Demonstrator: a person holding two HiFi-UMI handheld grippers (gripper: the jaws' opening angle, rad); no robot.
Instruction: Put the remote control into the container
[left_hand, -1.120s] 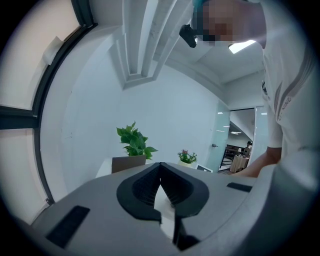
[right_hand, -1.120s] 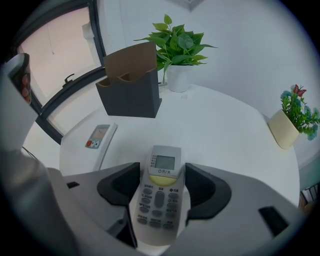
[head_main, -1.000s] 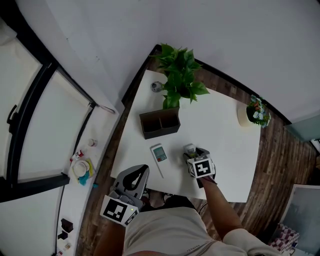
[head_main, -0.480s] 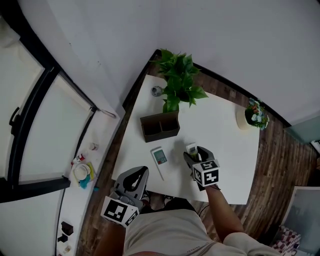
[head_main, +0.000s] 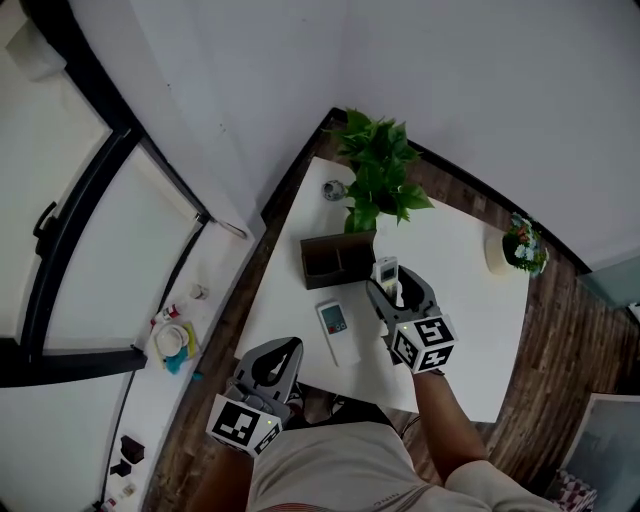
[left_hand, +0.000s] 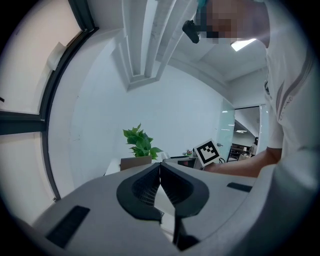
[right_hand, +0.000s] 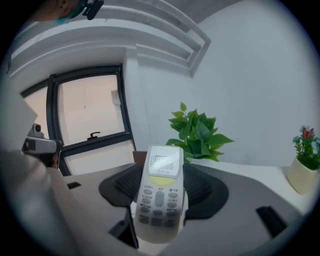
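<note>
On the white table (head_main: 470, 330), the container (head_main: 338, 258) is serving as reference: a brown open-top box with two compartments, both looking empty as far as I can tell. Potted plant (head_main: 382, 180) is standing just behind the container. Right gripper (head_main: 397, 290) is hovering just beside the container's right end, its jaws clamping the remote control (right_hand: 159, 200) by its long edges around the lower button half. The display end is sticking out forward past the jaws, toward the container. Left gripper (left_hand: 160, 175) is hanging off the table edge, well short of the container, jaws pressing together on nothing. Second remote (head_main: 337, 331) is lying flat just in front of the container, nothing touching it.

Handling guess: the remote control is looking like a light, rigid plastic shell with smooth sides, so it's probably prone to slipping or pivoting in the pads. Gripping mid-body across the width is looking right. It isn't sitting over a compartment yet.
</note>
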